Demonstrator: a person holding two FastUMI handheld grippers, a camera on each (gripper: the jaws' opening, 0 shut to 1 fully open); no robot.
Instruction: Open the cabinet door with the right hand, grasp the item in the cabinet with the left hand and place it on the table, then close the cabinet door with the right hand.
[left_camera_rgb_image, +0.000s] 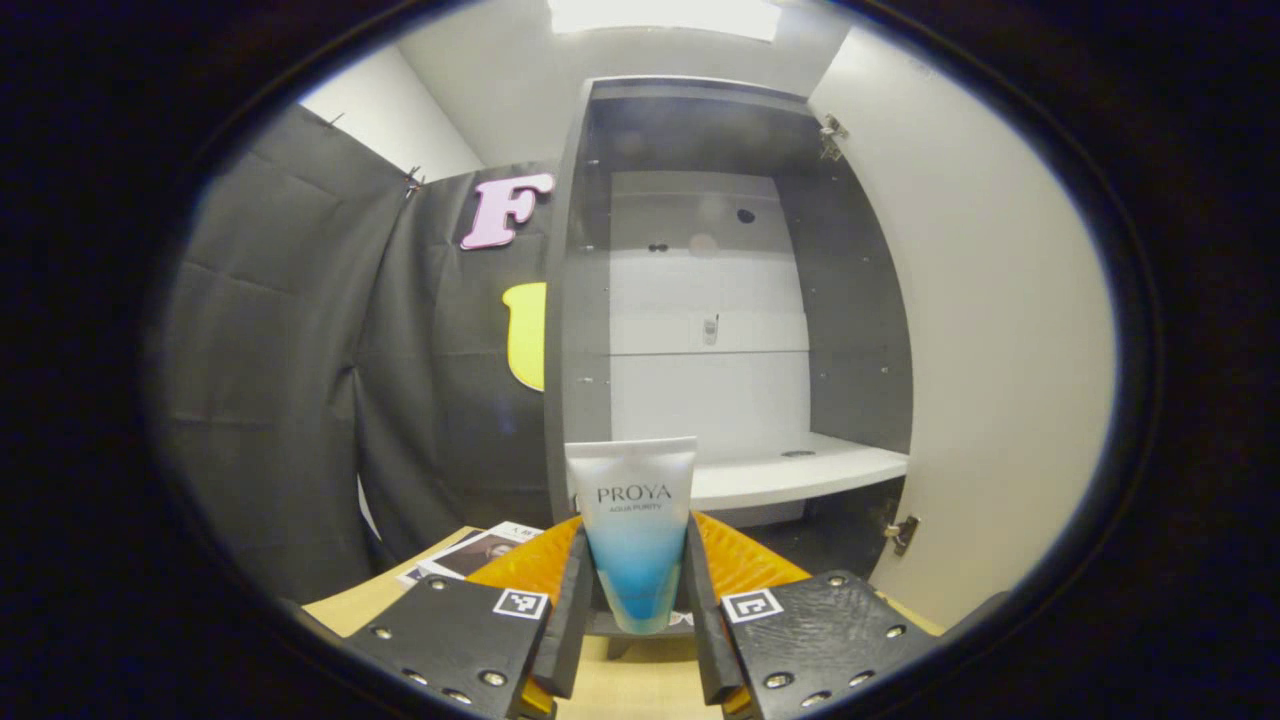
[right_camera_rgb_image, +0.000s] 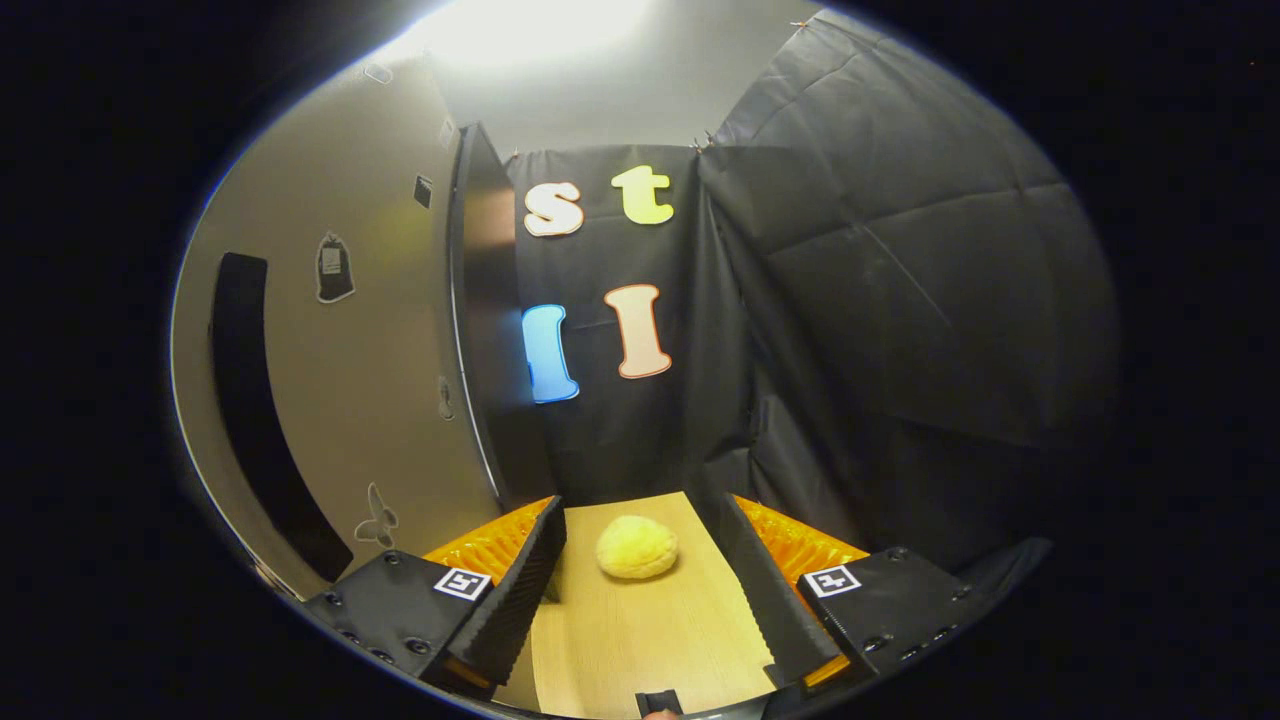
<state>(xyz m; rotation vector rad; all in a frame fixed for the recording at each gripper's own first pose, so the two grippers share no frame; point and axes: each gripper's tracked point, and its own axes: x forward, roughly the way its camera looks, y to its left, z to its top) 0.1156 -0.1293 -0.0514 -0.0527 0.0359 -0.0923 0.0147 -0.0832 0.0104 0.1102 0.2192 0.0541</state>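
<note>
Left tool pinching the tube; right tool spread.

In the left gripper view we see the tube upright between both fingers, above the tabletop, in front of the cabinet, whose door stands swung out to the right. In the right gripper view we see the door on the left, then a yellow sponge lying on the tabletop ahead of the parted fingers.

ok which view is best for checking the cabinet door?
The right gripper view: the cabinet door stands swung open, showing its outer face with the dark handle strip and its free edge. The left gripper view gives only the door's plain inner face and hinges beside the open cabinet.
</note>
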